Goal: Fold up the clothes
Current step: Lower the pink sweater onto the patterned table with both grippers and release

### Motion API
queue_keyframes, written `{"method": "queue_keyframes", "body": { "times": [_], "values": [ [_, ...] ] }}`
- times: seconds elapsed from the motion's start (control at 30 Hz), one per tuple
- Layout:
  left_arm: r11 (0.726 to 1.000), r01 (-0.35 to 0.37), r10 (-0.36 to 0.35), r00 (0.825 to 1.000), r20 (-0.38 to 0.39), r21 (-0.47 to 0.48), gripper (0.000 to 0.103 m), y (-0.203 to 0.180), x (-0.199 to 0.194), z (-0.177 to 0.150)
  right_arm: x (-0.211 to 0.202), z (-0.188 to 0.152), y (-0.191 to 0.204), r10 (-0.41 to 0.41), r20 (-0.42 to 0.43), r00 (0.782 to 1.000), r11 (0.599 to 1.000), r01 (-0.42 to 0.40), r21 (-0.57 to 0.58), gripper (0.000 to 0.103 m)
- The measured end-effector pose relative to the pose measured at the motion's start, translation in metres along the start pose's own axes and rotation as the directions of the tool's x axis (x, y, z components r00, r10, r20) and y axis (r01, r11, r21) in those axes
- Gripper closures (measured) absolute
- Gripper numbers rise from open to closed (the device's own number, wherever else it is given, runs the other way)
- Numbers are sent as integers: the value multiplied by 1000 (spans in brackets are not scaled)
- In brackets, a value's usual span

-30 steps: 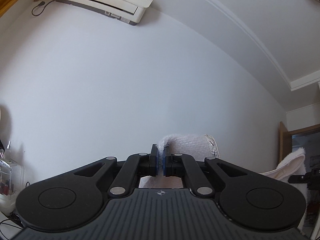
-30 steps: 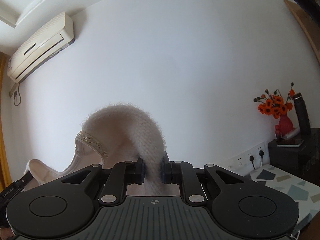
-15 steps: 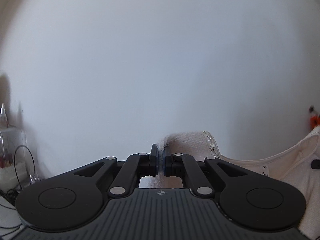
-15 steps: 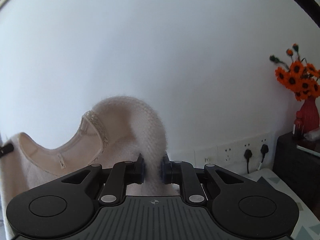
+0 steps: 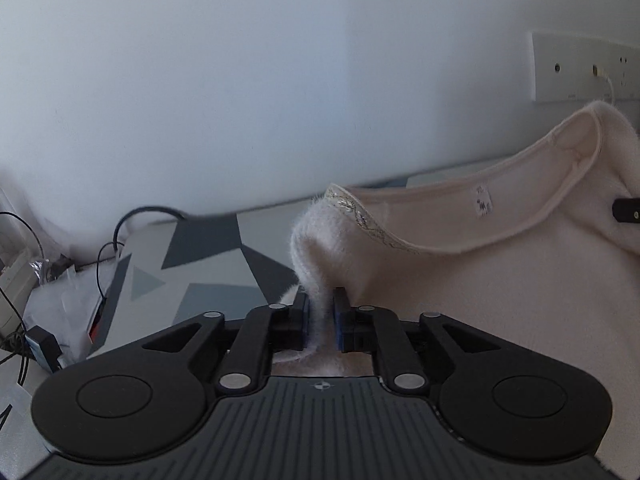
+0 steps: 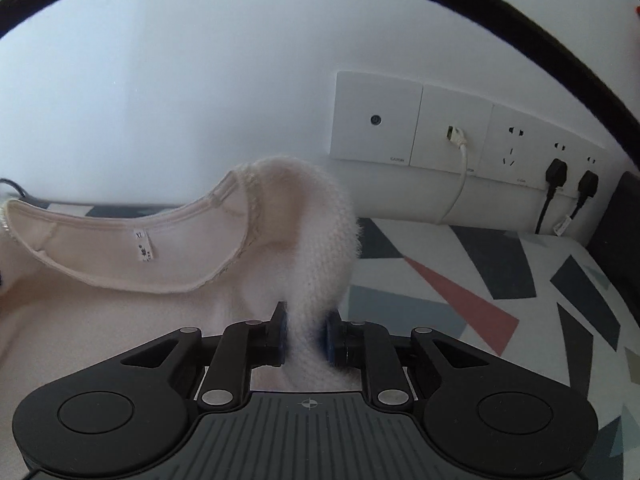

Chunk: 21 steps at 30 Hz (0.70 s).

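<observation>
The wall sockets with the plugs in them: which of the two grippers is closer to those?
Right. The right gripper, shut on the sweater, faces the wall sockets just ahead. From the left gripper, also clamping the sweater, they sit far off at the right edge.

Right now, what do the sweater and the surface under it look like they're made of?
Sweater: a fluffy cream knit, maybe mohair or angora blend; fine hairs stand off its edges, knit stitches show, and the neckline carries glittery trim. Both the left gripper and right gripper pinch it. Surface: looks like matte printed fabric with grey, white and red geometric patches; the weave is too blurred to tell.
</observation>
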State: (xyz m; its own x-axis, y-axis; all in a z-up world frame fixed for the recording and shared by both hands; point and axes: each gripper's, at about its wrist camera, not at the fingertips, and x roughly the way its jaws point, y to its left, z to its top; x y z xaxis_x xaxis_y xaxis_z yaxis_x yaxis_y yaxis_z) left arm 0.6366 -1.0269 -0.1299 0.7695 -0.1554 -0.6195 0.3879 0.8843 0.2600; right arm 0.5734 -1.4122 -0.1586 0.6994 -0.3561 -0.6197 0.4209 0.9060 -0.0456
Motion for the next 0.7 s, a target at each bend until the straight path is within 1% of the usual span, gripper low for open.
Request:
{"method": "queue_keyframes", "body": {
  "times": [0.03,0.07,0.1,0.13,0.17,0.2,0.23,0.3,0.33,0.4,0.43,0.47,0.57,0.63,0.7],
  "values": [
    [1000,1,-1,1000,-17,-2,50,-2,4,7,1,1,2,-18,-2,1000,1000,18,-1,66],
    [1000,1,-2,1000,-22,-12,32,0,6,16,0,2,2,-32,4,999,999,32,4,57],
    [1000,3,-4,1000,-20,-21,28,2,3,19,-3,3,1,-34,13,999,999,34,15,40],
    [1000,10,-11,1000,-20,-29,24,5,-1,20,-7,6,-4,-32,26,999,999,31,29,29],
    [999,20,-21,999,-27,-35,20,9,-4,21,-14,9,-8,-31,40,999,998,29,47,25],
    [998,35,-37,999,-39,-44,19,14,-8,22,-22,12,-13,-25,56,998,998,22,65,22],
    [996,62,-65,996,-55,-58,18,22,-14,24,-32,14,-18,-10,75,997,996,4,87,19],
    [989,121,-128,989,-75,-91,18,39,-31,26,-55,18,-30,24,107,994,990,-38,138,18],
    [984,144,-152,986,-70,-104,18,48,-44,24,-69,18,-36,36,123,992,985,-56,165,18],
    [975,185,-193,980,-56,-124,15,65,-73,15,-98,15,-47,42,158,987,974,-76,215,17],
    [971,200,-208,977,-53,-129,12,73,-86,6,-116,10,-55,32,173,984,967,-74,242,17],
    [967,215,-223,973,-49,-134,11,82,-99,-4,-133,6,-64,18,184,983,961,-68,269,17],
    [954,261,-271,962,-47,-147,11,106,-137,-36,-188,-21,-89,-57,186,981,933,-14,359,17],
    [946,285,-300,951,-81,-151,10,116,-156,-66,-228,-42,-98,-108,165,980,904,28,426,17],
    [939,307,-326,938,-117,-153,10,124,-173,-97,-260,-67,-102,-139,138,981,873,56,484,17]
  ]
}}
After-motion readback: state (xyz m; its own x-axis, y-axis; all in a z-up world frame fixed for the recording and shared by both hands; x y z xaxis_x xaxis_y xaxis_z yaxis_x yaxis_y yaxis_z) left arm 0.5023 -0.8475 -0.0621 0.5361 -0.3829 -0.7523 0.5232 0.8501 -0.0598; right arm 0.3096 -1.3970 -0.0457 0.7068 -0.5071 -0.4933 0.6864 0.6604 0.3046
